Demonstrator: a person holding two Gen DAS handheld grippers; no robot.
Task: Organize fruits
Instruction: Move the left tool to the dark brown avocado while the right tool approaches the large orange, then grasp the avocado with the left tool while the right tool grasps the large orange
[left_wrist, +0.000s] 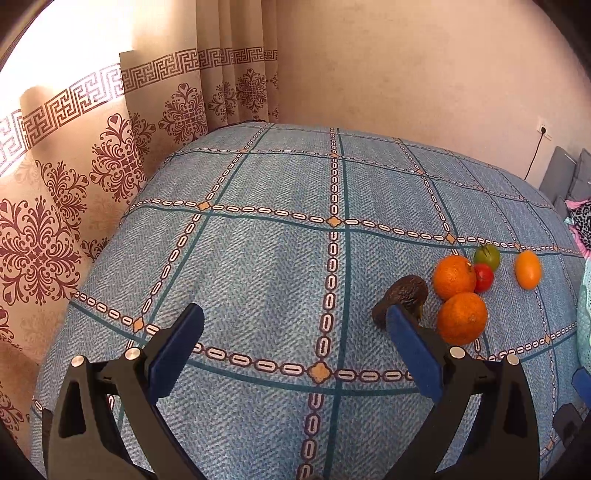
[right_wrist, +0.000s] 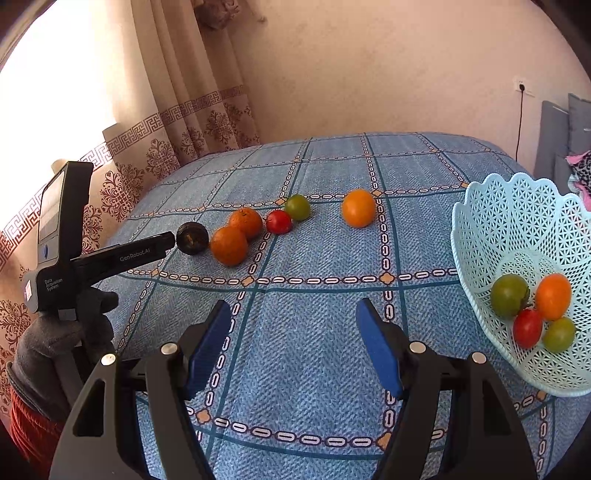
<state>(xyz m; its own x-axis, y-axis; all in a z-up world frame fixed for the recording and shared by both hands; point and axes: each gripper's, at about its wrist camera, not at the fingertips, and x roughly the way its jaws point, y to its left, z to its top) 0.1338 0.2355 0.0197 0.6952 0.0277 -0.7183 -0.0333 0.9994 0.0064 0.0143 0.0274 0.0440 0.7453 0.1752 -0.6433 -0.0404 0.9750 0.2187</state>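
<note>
Here the basket (right_wrist: 480, 236) at the table's (right_wrist: 314, 350) right already holds 4 fruits, while both the left gripper (left_wrist: 295, 343) and right gripper (right_wrist: 293, 345) gape empty, and the avocado (left_wrist: 402, 295), just beside the left one's right finger, could roll if nudged.

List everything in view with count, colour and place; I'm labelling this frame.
dark wrinkled avocado: 1, brown-black, cloth, left end of fruit group
rough-skinned oranges: 2, orange, touching, beside avocado
small loose tomatoes: 2, red and green, right of oranges
smooth orange fruit: 1, alone, further right
lattice plastic basket: 1, pale blue, right; holds 4 small fruits: 2 green, 1 orange, 1 red
checked tablecloth: 1, blue
patterned curtain: beige-maroon, left
left gripper: open, by avocado
right gripper: open, above cloth
gloved hand: grey, holds left gripper
</note>
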